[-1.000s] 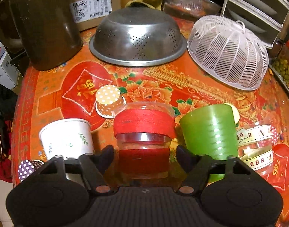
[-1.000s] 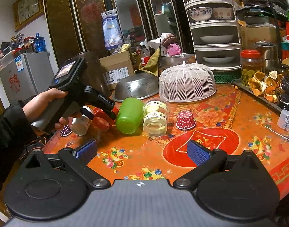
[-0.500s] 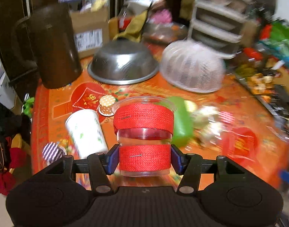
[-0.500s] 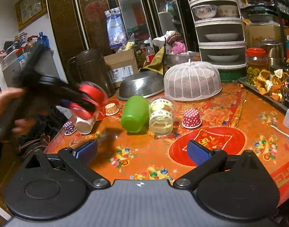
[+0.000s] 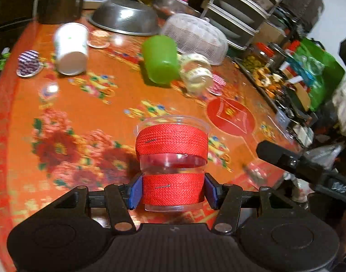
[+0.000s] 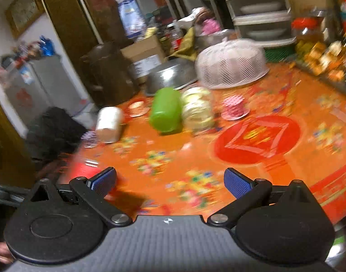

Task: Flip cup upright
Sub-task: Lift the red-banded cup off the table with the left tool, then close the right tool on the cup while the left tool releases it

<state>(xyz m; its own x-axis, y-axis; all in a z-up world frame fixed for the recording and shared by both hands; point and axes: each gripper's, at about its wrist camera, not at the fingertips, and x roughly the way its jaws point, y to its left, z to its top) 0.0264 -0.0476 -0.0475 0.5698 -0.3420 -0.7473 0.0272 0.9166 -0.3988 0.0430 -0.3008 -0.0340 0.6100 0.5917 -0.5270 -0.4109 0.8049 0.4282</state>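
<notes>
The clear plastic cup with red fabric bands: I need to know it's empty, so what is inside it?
Through the bare strip of the clear plastic cup with red fabric bands, held by the left gripper, nothing shows inside. The bands hide the rest of the interior.

Cup [image 5: 172, 158] between left tongs [image 5: 173, 191]

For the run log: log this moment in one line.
left gripper: shut on red-banded clear cup, rim up | right gripper: open, empty | green cup: on its side

Left gripper [image 5: 173, 189] clamps clear cup with red bands [image 5: 172, 158] at lower band, rim up, above orange tablecloth [image 5: 86, 122]. Far: green cup [image 5: 160, 60], white cup [image 5: 71, 48] on sides.
</notes>
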